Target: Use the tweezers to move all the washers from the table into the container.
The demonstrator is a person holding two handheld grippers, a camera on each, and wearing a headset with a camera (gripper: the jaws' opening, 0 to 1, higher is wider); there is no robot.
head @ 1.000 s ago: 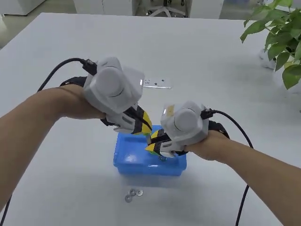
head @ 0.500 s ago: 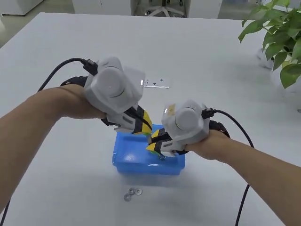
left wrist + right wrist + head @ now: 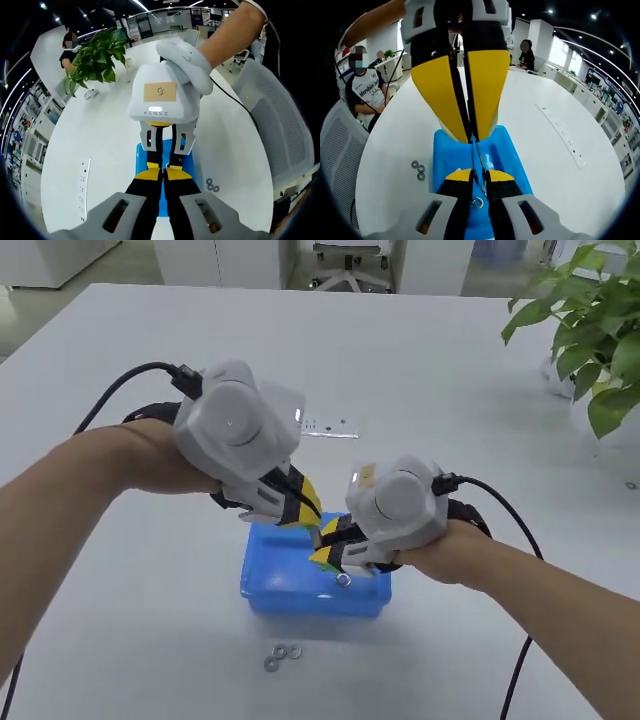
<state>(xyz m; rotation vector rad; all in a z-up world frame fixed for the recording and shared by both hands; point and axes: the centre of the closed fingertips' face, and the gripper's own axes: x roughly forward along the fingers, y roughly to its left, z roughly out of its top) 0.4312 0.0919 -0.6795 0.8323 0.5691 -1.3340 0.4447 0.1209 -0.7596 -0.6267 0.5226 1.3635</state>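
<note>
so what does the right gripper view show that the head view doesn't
Right gripper view: the thin tweezers clamped between yellow jaws, and seated people in the background. Head view: the plant, the person's arms and the cables. Both: the blue container, one washer over it at the tweezer tips, and three loose washers on the table.
</note>
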